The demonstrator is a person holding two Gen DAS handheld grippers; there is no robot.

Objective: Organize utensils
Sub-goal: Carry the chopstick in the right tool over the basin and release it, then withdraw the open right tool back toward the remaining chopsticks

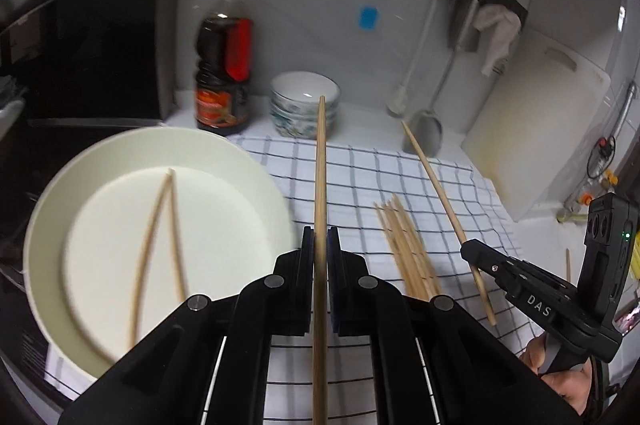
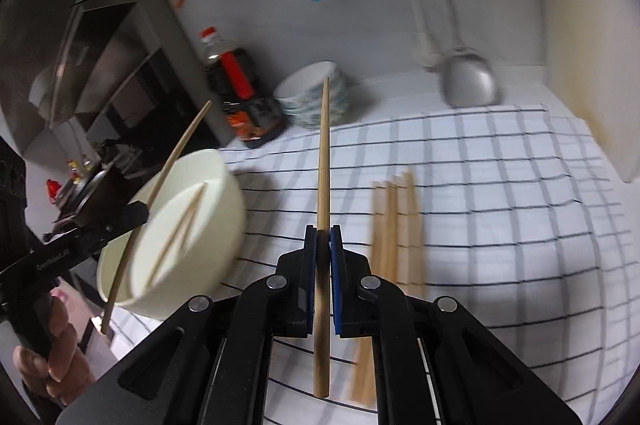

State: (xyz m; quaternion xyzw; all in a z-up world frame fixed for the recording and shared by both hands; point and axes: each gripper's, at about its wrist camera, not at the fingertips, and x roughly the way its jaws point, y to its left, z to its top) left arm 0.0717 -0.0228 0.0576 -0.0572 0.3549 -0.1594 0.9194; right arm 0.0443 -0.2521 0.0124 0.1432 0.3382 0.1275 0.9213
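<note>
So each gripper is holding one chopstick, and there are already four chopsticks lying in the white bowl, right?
Not quite. The white bowl holds two chopsticks, not four, as the left wrist view shows. The rest stands: the left gripper and right gripper each clamp one chopstick.

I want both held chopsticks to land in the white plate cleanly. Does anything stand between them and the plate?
Nothing visible does. The left gripper and right gripper each clamp one chopstick above the checked cloth. The white plate lies beside them, open on top, with only two chopsticks in it.
</note>
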